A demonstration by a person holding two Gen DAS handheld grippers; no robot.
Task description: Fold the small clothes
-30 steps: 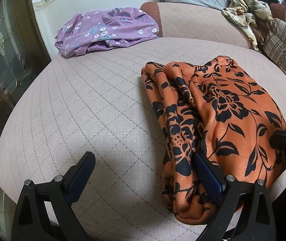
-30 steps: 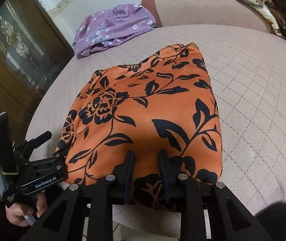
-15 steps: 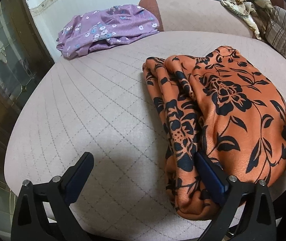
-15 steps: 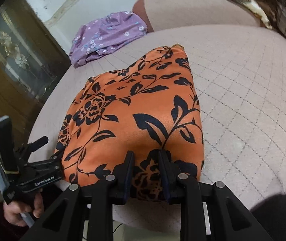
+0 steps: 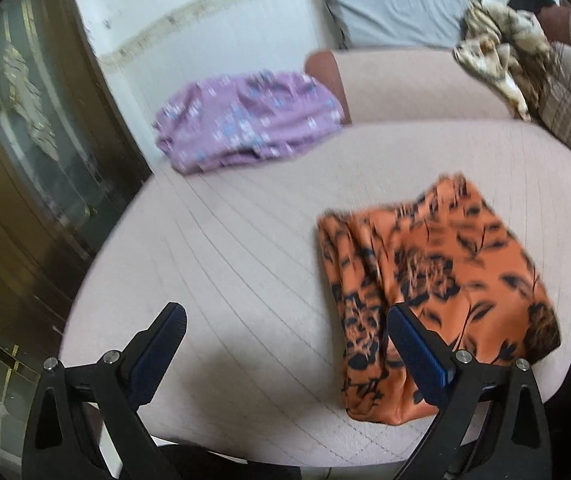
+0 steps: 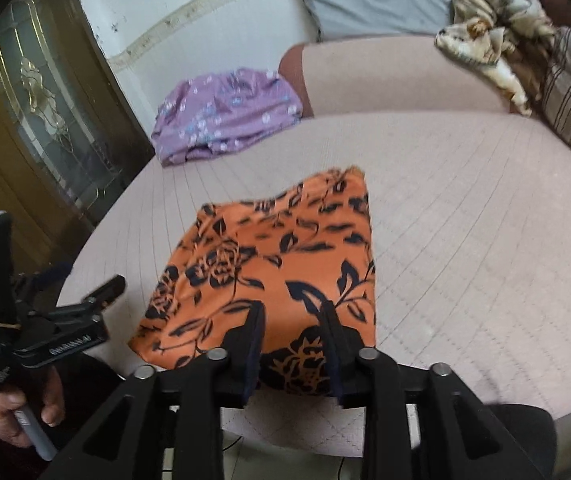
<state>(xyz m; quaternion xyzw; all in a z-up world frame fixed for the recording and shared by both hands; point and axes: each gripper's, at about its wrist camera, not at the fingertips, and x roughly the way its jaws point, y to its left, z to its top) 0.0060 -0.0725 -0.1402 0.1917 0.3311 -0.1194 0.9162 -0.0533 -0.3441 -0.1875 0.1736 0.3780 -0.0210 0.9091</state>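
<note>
The bed (image 6: 485, 240), with its quilted pink cover, carries everything. The orange floral garment (image 6: 269, 264) lies folded near its front edge, at about 6 o'clock in the right wrist view and 4 o'clock in the left. Its near hem sits right at the mattress lip, so the chief risk, as I judge it, is that a fingertip catches the cloth as it leaves and drags the fold open, or tips the bundle off the edge. The bunched left side looks loose enough to slump without help. The right gripper (image 6: 292, 344) has its jaws opening, the hem seen between them but no pad visibly pressing on it; the left gripper (image 5: 285, 344) stands wide apart with nothing in it, its right finger merely in front of the garment. Counted, largest first: one bed, one grey pillow (image 5: 397, 4) at 12 o'clock, one purple floral garment (image 6: 225, 114) at 11 o'clock, one orange garment, one crumpled beige cloth (image 6: 489, 36) at 1 o'clock, two grippers.
</note>
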